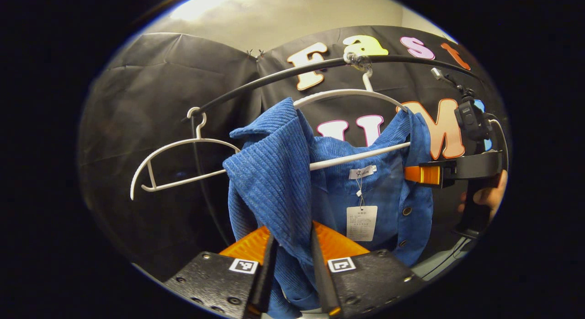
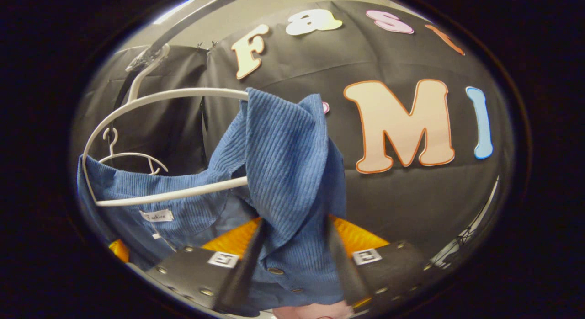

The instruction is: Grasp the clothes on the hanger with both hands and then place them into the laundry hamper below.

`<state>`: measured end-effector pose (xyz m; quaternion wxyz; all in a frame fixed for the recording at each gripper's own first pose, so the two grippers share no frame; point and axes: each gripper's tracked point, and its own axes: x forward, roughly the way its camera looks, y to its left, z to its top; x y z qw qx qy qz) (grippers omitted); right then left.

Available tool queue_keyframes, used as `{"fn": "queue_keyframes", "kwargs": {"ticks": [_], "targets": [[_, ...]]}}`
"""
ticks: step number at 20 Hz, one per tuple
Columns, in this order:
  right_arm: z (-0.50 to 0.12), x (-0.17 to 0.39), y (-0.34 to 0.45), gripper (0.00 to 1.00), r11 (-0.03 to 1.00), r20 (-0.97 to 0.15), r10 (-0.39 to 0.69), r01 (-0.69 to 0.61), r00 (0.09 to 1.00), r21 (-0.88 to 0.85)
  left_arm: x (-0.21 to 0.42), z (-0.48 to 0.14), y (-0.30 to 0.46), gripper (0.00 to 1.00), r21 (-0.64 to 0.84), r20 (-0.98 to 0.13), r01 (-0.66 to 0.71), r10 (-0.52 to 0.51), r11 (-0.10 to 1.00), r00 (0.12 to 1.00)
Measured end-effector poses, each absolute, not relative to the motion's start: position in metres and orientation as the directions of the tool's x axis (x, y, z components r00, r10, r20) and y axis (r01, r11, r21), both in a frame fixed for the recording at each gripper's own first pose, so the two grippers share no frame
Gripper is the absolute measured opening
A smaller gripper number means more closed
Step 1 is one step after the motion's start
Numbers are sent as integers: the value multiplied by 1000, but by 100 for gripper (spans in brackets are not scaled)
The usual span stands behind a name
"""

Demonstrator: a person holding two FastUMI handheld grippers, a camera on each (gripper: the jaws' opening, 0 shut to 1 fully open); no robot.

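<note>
A blue shirt (image 1: 279,182) of ribbed cloth hangs on a white hanger (image 1: 347,94), and the hook of this hanger sits on a dark curved rail (image 1: 274,77). In the left gripper view the left tongs (image 1: 292,264) are narrow and hold a fold of the shirt at one shoulder; the cloth passes between both fingers and both press on it. A paper tag (image 1: 361,223) hangs from the collar label, in the middle of the shirt. To the left on the same rail hangs an empty hanger (image 1: 178,163), well apart from the shirt. At the far side of the shirt the right tongs (image 1: 422,174) are seen from the side, touching the other shoulder, with a hand (image 1: 489,195) on the grip behind them. In the right gripper view the right tongs (image 2: 292,259) are narrow too, and they hold the raised shoulder fold of the shirt (image 2: 283,172) between both fingers, just beside the end of the hanger (image 2: 164,99).
</note>
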<state>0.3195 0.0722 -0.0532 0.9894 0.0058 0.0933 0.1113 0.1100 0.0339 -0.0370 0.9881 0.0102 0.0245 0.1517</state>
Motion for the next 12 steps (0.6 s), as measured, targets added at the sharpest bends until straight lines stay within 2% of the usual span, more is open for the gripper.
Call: {"fn": "queue_keyframes", "kwargs": {"ticks": [3, 4, 7, 9, 12], "targets": [[-47, 319, 57, 21, 980, -169, 195, -196, 966, 13, 106, -34, 17, 17, -11, -68, -203, 201, 979, 977], [-45, 312, 63, 2, 971, -171, 237, -236, 956, 25, 105, -31, 12, 9, -36, -72, -183, 180, 982, 981], [-35, 295, 48, 2, 972, -143, 231, -236, 962, -21, 103, -29, 22, 3, -70, -85, -161, 155, 985, 984], [-29, 278, 47, 3, 969, -125, 237, -244, 964, -46, 87, -20, 25, 0, -92, -46, -136, 133, 986, 990], [-25, 257, 49, 0, 955, -107, 266, -278, 958, -107, 69, -7, 24, 0, -98, -29, -135, 133, 986, 991]]}}
